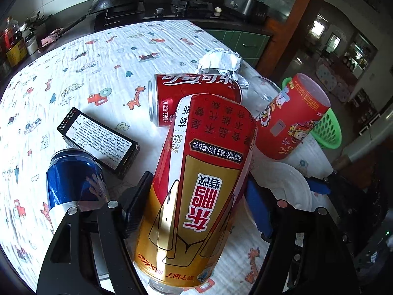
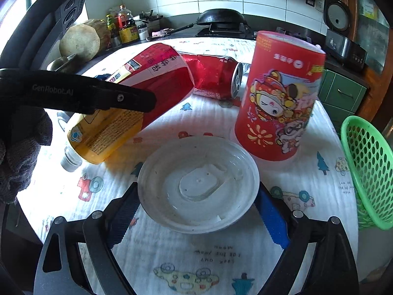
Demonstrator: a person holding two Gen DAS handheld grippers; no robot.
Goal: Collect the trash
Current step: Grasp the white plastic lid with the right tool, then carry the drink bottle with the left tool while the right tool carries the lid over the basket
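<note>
My left gripper [image 1: 199, 184] is shut on a red and gold drink bottle [image 1: 208, 147]. In the right wrist view the bottle [image 2: 159, 78] hangs tilted above the table, cap down to the left, with a black finger [image 2: 98, 95] of that gripper across it. My right gripper [image 2: 197, 186] sits around a white plastic bowl [image 2: 199, 184] resting on the cloth, its pads touching the rim on both sides. A dented red cola can [image 1: 194, 93] lies on its side behind the bottle. Beside the bowl stands a red cartoon-printed tub [image 2: 277, 98].
A green perforated basket [image 2: 366, 172] sits at the table's right edge. A blue can [image 1: 73, 179], a black box [image 1: 98, 142], crumpled foil [image 1: 221, 61] and a clear glass [image 1: 262, 93] are on the patterned tablecloth [image 1: 86, 73]. A stove with a wok [image 2: 221, 17] lies behind.
</note>
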